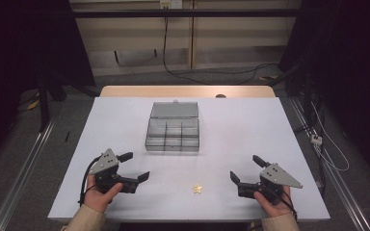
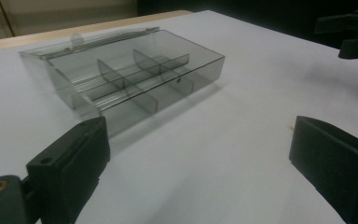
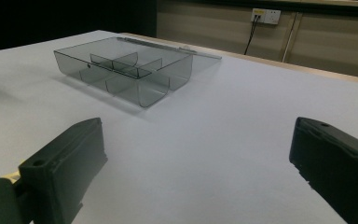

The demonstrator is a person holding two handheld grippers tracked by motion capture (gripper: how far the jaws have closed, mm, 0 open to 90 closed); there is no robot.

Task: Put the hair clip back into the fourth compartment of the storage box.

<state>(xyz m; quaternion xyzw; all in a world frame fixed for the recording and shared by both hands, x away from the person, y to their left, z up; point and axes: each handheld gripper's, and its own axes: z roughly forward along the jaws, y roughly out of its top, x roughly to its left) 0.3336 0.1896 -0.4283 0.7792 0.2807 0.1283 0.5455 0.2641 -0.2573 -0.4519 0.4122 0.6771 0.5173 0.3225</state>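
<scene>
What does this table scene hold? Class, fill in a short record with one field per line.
surface: white table top
box: clear compartment box, lid open, compartments look empty
small item: yellow star on the table, between the grippers
left hand-held gripper: jaws open, holding nothing
right hand-held gripper: jaws open, holding nothing

In the high view the yellow piece [image 1: 198, 188] at lower centre is too small to tell its shape. In the left gripper view its tip [image 2: 291, 125] peeks beside the right jaw, the rest hidden
</scene>
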